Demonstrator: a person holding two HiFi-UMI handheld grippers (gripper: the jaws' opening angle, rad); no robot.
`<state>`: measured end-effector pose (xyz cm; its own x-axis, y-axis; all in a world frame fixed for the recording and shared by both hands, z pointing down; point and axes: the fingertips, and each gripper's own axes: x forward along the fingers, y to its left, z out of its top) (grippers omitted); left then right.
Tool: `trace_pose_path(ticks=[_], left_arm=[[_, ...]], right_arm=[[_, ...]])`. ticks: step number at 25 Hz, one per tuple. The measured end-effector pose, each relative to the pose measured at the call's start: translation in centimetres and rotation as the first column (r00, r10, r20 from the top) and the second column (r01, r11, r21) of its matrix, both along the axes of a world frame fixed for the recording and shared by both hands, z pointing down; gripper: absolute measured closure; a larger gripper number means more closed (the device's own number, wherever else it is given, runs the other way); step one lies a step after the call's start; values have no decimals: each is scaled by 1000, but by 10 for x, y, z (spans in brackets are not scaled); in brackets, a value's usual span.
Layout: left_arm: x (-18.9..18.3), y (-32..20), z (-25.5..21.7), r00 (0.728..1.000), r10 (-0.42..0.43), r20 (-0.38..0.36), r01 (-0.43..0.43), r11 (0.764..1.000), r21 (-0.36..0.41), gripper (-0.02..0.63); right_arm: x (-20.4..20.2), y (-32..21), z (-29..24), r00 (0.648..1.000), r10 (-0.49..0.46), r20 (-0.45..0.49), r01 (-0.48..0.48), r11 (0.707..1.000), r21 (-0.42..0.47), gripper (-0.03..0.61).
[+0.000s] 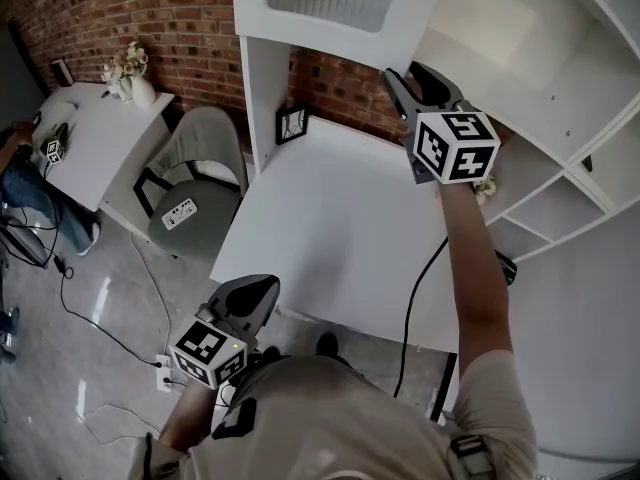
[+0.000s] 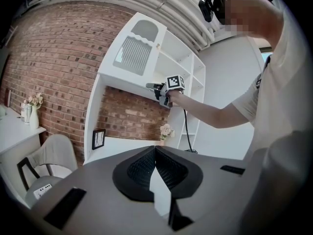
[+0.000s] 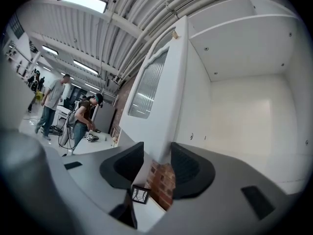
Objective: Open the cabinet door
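Red brick wall (image 1: 150, 28) at the back, grey floor below, and a white side table (image 1: 90, 138) far left with a vase of flowers (image 1: 130, 73) on it. Next along is a grey chair (image 1: 195, 178) with a power strip (image 1: 180, 213) lying on its seat.

Low by the person's body is the left gripper (image 1: 265, 288). Its own view shows the jaws of the left gripper (image 2: 155, 148) pressed together with nothing between them. That same view takes in the whole cabinet from a distance, which the head view cannot do. It shows the cabinet door (image 2: 134, 50) swung out, the right gripper (image 2: 168, 89) raised to the door's lower edge, and a small bunch of flowers (image 2: 166, 130) on the desk below.

On to the white desk (image 1: 340, 218), with a little picture frame (image 1: 292, 124) standing at the brick. Overhead, the cabinet door (image 1: 330, 8) hangs open above the desk, ribbed panel showing.

Right gripper (image 1: 400, 76) is up at the door's bottom corner. Its own view shows the cabinet door (image 3: 161, 82) edge-on, with the jaws of the right gripper (image 3: 157, 151) set one on each side of that lower corner, closed onto it. Only this view shows the bare white cabinet interior (image 3: 244, 106), the ceiling lights, and people (image 3: 83, 119) at a far table.

Open white shelves (image 1: 560, 168) finish the right side.
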<state>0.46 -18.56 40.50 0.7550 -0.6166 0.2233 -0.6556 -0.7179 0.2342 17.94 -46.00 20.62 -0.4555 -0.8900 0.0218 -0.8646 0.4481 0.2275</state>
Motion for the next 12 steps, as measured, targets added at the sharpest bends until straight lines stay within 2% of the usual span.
trace_pose_path(ticks=[12], left_arm=[[5, 7, -6, 1000, 27, 0, -27, 1000, -16, 597]], right_arm=[[0, 15, -1, 997, -66, 35, 67, 997, -47, 423]])
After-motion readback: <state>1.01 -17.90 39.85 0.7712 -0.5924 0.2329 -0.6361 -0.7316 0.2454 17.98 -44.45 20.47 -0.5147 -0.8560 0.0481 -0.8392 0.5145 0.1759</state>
